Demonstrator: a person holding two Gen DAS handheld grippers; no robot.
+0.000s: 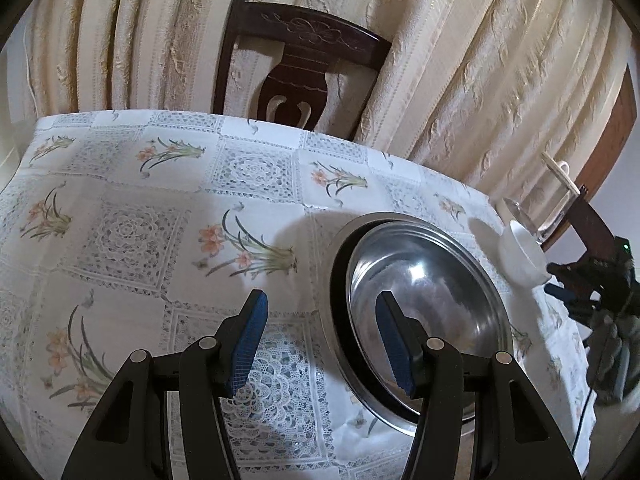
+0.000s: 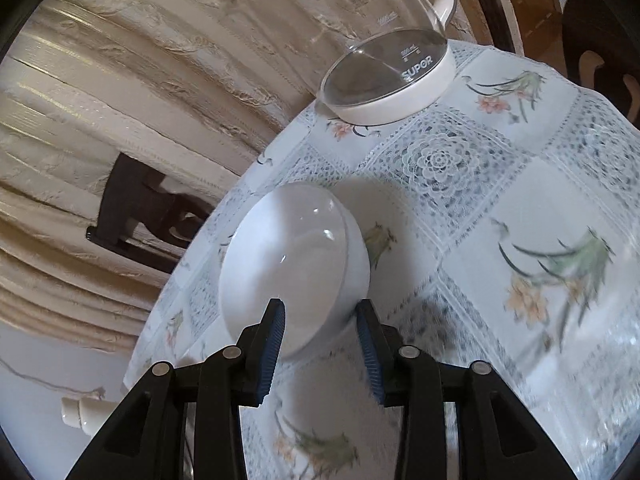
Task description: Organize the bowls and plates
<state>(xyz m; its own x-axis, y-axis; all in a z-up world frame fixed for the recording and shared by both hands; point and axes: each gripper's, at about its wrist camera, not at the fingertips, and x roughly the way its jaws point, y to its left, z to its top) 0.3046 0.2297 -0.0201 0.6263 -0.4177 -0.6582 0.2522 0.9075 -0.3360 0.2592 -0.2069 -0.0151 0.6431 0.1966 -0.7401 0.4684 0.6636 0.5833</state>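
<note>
On the counter, under a floral lace-pattern cloth, two of the task's items are in view: a steel plate stacked in a second steel dish, and a white bowl near the far edge, beside a glass kettle.

Right gripper: fingers part-open and straddling the near rim of the white bowl, one pad over the inside and one outside the wall. Whether the pads are touching the rim cannot be told; a gap appears to remain. The view is motion-blurred at its lower right. In the left wrist view the bowl looks tilted, just ahead of the right gripper.

Left gripper: fingers spread wide, holding nothing, hovering at the near-left rim of the steel plate with the right-hand pad over the plate's face.

Assessment: the step in hand is the grasp of the white bowl by its rim. The next move calls for closing firmly on the wall, lifting clear of the kettle, and carrying the bowl toward the steel stack. The glazed rim is likely slippery, so a shallow bite risks a drop.
</note>
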